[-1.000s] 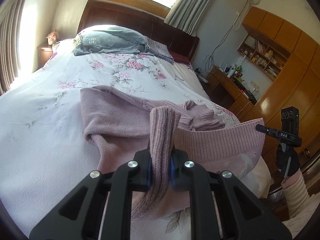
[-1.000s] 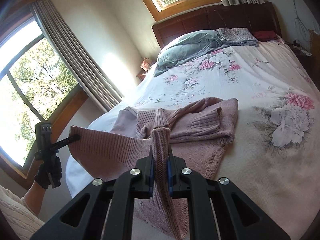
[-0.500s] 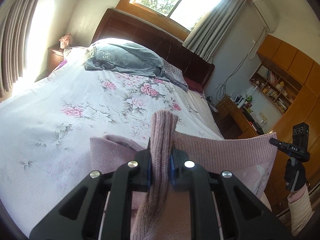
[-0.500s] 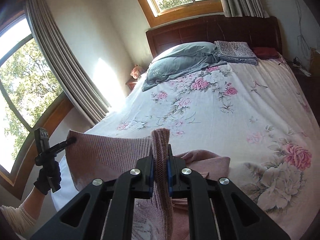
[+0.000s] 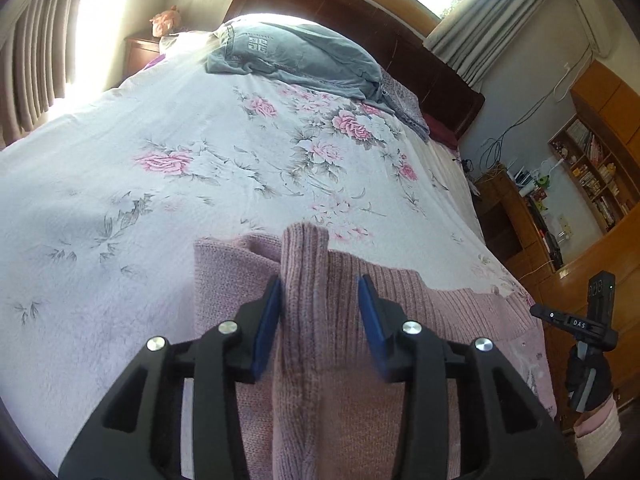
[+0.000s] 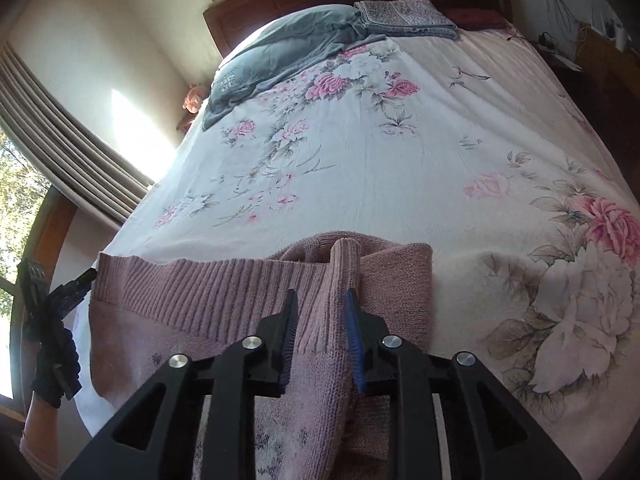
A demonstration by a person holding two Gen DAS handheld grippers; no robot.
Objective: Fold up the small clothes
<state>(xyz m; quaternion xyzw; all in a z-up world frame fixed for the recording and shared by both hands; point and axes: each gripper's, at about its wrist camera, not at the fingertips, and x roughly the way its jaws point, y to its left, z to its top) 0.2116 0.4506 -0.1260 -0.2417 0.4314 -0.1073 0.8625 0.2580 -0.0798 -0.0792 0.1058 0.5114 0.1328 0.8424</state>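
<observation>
While spread on floral bedspread, pink ribbed-knit sweater bunched lower centre. Left gripper parted around fold; right gripper parted too. "DAS" printed lower right.

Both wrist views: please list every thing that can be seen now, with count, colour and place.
sweater: one, pink knit, near edge of the bed, ribbed hem bunched between both grippers
bedspread: one, white with pink flowers, covers the bed
pillow: one, grey-blue, at the headboard
folded cloth: one, grey patterned, beside the pillow
headboard: one, dark wood, far end of the bed
curtains: grey-brown, at the side window
bookshelf: one, orange-brown wood, on the far wall
left gripper: one, black with blue pads, jaws apart around a sweater fold
right gripper: one, black with blue pads, jaws apart around a sweater fold
gloved hand: black glove, holds the left gripper
</observation>
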